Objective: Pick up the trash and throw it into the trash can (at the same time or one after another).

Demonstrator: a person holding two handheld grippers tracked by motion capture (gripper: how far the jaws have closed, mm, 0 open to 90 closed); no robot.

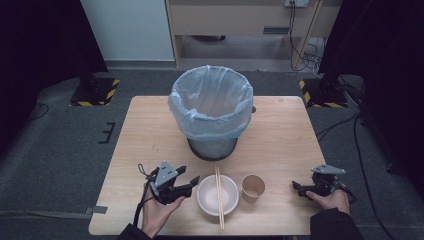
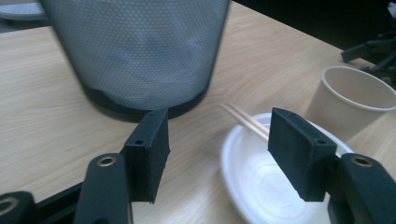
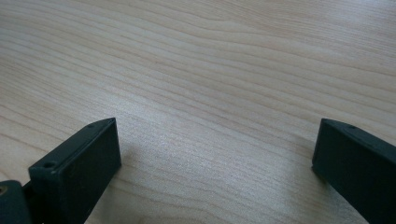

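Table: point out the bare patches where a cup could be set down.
Bare wood lies left and right of the bin, and between the paper cup and right gripper. It is crowded at the near middle: left gripper, bowl, chopsticks, cup.

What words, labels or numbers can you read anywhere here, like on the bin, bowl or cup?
There is no readable text.
Bin and its bag: plain, no print.
Bowl, chopsticks and cup: no label or brand.
Left tool and right tool: plain black jaws with no markings.
Floor bases carry yellow and black hazard stripes, a sign without words.
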